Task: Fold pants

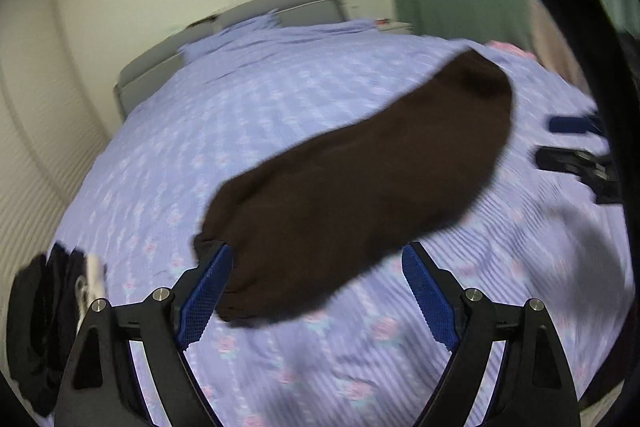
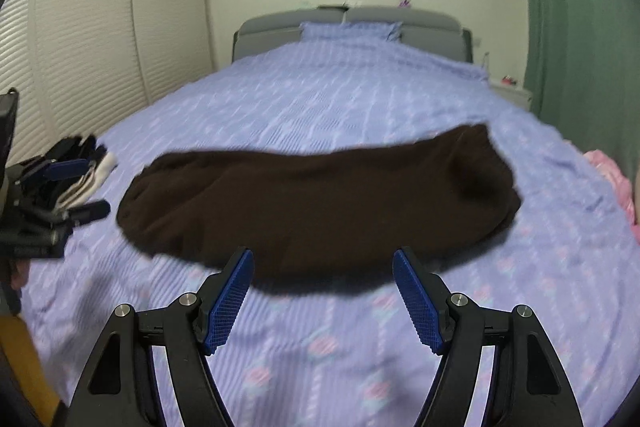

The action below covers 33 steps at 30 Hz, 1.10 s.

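Note:
Dark brown pants (image 2: 320,203) lie folded in a long band across the lilac bedspread (image 2: 340,99); they also show in the left wrist view (image 1: 360,179). My left gripper (image 1: 316,259) is open, its blue pads at either side of the near left end of the pants, holding nothing. It also shows at the left edge of the right wrist view (image 2: 80,187). My right gripper (image 2: 322,263) is open and empty just in front of the pants' near edge. It shows at the right edge of the left wrist view (image 1: 576,143).
A pile of dark and white folded clothes (image 2: 86,171) lies at the bed's left edge, also in the left wrist view (image 1: 52,315). A grey headboard (image 2: 352,23) and pillow (image 2: 350,29) are at the far end. Pink cloth (image 2: 612,179) lies at the right edge. A green curtain (image 2: 568,7) hangs on the right.

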Motion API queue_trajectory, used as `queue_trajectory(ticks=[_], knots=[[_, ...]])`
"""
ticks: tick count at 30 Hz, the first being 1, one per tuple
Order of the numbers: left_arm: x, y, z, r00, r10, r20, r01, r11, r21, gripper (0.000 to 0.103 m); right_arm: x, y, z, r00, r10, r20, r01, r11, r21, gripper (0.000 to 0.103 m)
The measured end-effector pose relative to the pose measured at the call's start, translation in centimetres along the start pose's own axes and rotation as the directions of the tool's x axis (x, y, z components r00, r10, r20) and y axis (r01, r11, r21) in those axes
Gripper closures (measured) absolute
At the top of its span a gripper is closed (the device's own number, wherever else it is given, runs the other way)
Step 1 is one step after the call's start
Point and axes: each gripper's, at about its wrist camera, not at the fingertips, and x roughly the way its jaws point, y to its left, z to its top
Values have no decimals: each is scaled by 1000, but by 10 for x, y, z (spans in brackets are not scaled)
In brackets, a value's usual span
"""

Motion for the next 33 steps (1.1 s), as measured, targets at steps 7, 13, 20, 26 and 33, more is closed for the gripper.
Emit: queue_trajectory(ticks=[7, 13, 20, 26, 33], knots=[[21, -65, 4, 996, -47, 69, 27, 962, 271, 18, 5, 11, -25, 998, 26, -55, -27, 999, -20, 32], [65, -86, 9, 1000, -9, 20, 0, 915, 404, 29, 14, -10, -35, 995, 17, -99, -15, 1000, 20, 37], [108, -63, 26, 987, -70, -144, 112, 944, 309, 84, 28, -17, -37, 992, 43, -119, -38, 998, 48, 41], [103, -9, 63, 952, -267, -152, 279, 958, 65, 90, 43, -10, -31, 988, 108, -113, -106, 994, 28, 49], [138, 40, 88, 906, -391, -160, 363, 915, -177, 90, 74, 11, -2, 972, 219, -83, -218, 976, 19, 57]])
